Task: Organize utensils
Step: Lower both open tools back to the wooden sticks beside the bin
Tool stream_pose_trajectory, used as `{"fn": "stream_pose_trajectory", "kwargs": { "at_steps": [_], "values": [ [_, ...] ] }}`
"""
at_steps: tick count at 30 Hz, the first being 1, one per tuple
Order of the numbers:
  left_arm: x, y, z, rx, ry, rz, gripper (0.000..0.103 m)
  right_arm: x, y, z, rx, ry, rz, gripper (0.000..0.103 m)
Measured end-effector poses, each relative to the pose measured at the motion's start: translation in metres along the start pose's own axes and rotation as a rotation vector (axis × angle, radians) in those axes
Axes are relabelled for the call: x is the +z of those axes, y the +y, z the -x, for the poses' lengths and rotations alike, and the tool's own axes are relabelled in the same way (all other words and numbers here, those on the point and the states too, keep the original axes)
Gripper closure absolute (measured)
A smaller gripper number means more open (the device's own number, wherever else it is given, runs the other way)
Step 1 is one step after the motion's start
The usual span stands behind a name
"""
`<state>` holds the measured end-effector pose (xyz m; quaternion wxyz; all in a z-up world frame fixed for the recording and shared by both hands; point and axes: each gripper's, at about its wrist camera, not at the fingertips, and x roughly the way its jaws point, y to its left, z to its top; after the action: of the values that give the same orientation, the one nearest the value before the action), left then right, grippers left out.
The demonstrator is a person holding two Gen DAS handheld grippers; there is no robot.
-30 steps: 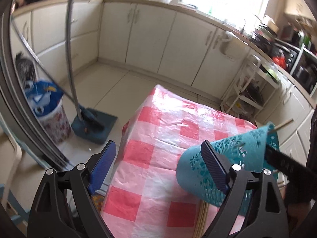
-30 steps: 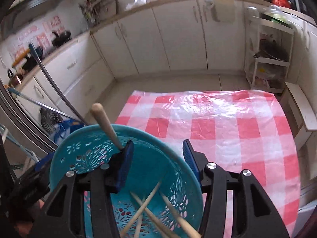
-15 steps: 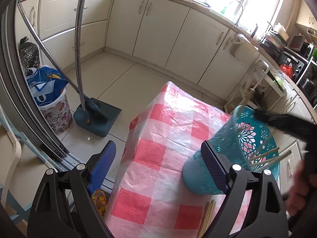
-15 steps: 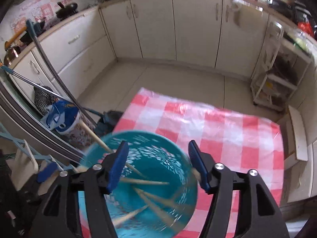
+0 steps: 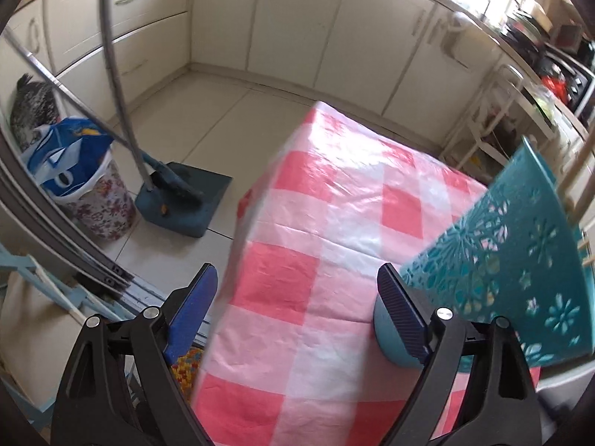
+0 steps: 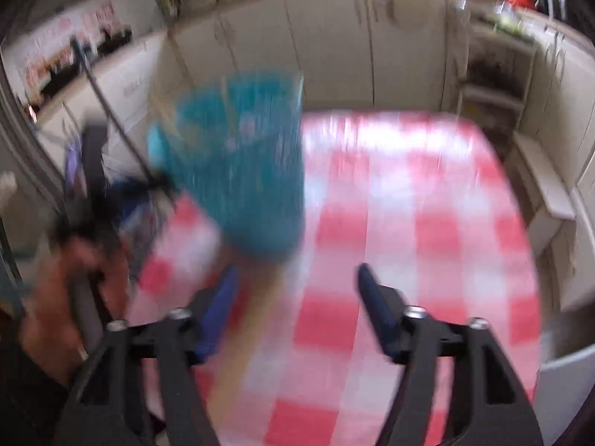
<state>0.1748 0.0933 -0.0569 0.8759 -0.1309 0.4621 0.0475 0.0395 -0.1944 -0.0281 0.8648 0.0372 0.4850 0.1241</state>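
A teal openwork basket (image 5: 502,271) leans in at the right of the left wrist view, with wooden sticks (image 5: 572,182) poking out of its top. My left gripper (image 5: 297,312) is open wide over the checked table (image 5: 297,223); the basket lies outside its right finger (image 5: 399,319). The right wrist view is blurred. There the basket (image 6: 241,171) stands ahead and to the left of my right gripper (image 6: 297,308). Its jaws are closing, and no thing shows clearly between them. A tan streak, probably sticks (image 6: 241,334) lying on the cloth, runs beside the left finger (image 6: 219,312).
The table's left edge (image 5: 238,241) drops to a tiled floor with a dustpan and broom (image 5: 182,200) and a floral bin (image 5: 96,208) holding a blue bag. Cream cabinets (image 5: 297,18) line the far walls; a white rack (image 5: 494,111) stands right. A hand (image 6: 67,297) shows at left.
The right gripper has pulled back out of the basket's mouth; the basket now stands ahead-left of it. The left gripper has sunk closer to the table, still open.
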Motion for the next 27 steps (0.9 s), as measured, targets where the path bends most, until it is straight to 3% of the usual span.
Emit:
{"fn": "stream_pose_trajectory", "kwargs": {
  "at_steps": [2,10,16,19,21,27],
  "values": [
    [-0.005,-0.012,-0.003,0.003,0.009,-0.048,0.019,-0.012,0.002,-0.016,0.005,0.030,0.005,0.063],
    [-0.024,-0.043,-0.010,0.004,0.079,-0.206,0.019,-0.014,0.011,-0.046,0.009,0.013,-0.025,0.068],
    [-0.048,-0.039,0.004,0.005,0.106,-0.258,0.019,-0.024,0.024,-0.053,0.003,-0.003,0.015,0.071],
    [-0.061,-0.042,0.010,0.006,0.107,-0.295,0.019,-0.025,0.030,-0.053,-0.040,-0.016,0.056,0.072],
    [-0.069,-0.046,0.010,0.018,0.106,-0.318,0.019,-0.027,0.032,-0.053,-0.071,-0.017,0.085,0.080],
    [-0.096,-0.064,0.009,0.018,0.119,-0.373,0.019,-0.031,0.028,-0.052,-0.076,-0.016,0.070,0.088]
  ]
}}
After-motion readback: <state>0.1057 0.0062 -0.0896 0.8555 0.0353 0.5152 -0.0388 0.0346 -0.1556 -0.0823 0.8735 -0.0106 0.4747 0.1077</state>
